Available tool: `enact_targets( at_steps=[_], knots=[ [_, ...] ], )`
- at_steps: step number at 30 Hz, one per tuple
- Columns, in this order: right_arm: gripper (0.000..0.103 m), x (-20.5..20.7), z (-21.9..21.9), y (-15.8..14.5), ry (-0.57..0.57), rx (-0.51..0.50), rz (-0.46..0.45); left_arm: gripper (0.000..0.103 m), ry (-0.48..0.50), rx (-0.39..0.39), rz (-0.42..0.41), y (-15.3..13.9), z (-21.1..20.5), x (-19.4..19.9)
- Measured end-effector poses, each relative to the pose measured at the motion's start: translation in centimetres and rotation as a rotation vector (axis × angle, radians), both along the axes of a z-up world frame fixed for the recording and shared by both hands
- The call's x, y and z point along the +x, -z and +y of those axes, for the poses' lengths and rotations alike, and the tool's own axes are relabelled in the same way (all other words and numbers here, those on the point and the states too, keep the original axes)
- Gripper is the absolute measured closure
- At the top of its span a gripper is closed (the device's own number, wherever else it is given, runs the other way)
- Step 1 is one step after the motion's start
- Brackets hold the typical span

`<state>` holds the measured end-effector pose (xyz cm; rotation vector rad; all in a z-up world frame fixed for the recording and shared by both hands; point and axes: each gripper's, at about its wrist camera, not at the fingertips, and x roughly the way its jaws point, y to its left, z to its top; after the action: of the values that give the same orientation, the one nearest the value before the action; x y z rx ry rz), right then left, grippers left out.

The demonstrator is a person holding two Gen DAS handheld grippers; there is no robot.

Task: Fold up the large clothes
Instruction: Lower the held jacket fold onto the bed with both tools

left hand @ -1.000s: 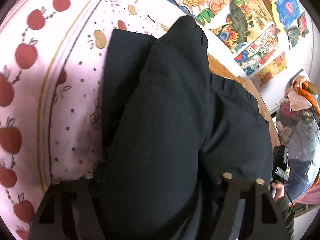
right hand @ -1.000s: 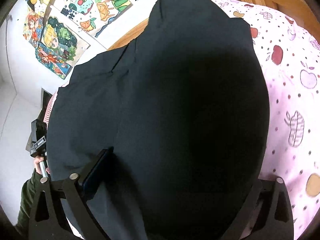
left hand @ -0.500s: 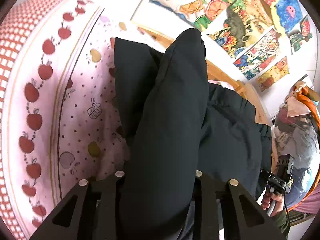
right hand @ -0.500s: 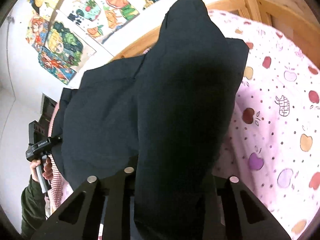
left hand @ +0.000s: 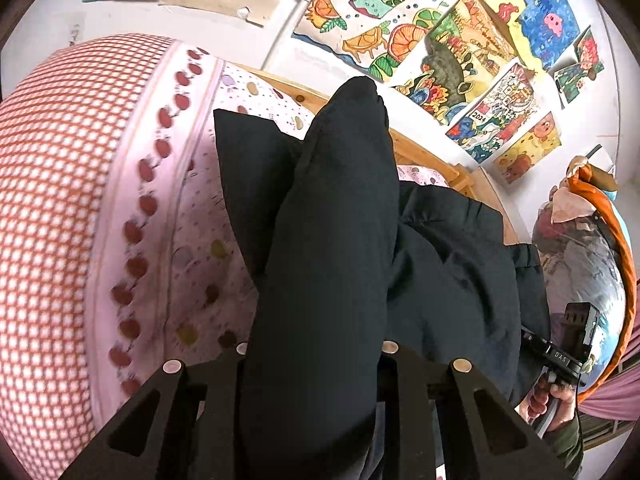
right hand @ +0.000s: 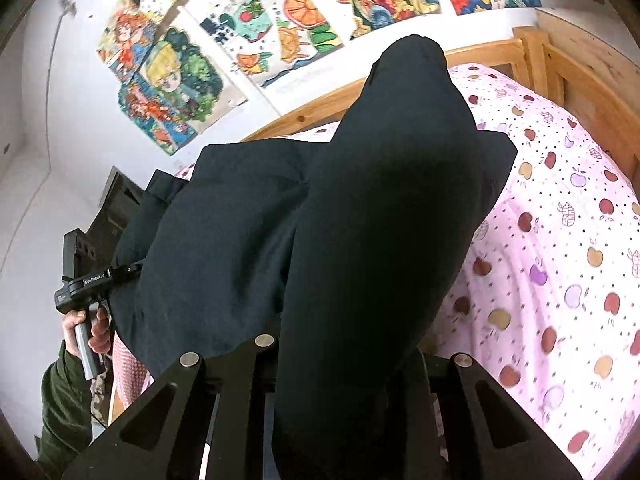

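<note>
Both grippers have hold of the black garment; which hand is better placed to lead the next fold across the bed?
Probably neither alone. The left gripper and right gripper each have jaws clamped on a bunched end of the black garment, held up off the pink bedspread. They look evenly matched, so both should carry it over together.

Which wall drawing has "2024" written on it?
The blue-and-white drawing low on the wall, just above the yellow one. A small white label at its lower left reads 2024; no other drawing shows a legible year.
</note>
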<state>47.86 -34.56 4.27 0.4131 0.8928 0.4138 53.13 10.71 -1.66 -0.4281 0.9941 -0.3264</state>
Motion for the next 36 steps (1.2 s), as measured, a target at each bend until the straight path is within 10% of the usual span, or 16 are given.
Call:
enact_targets(
  at_steps=[24,36],
  knots=[
    [0.081,-3.0,4.0,1.4,-0.009,-0.16,0.038,0.077,-0.053,0.086,-0.004,4.0,3.1,-5.3],
    [0.05,-3.7,3.8,2.7,0.105,-0.273,0.025,0.035,-0.123,0.325,-0.081,3.7,1.1,-6.3]
  ],
)
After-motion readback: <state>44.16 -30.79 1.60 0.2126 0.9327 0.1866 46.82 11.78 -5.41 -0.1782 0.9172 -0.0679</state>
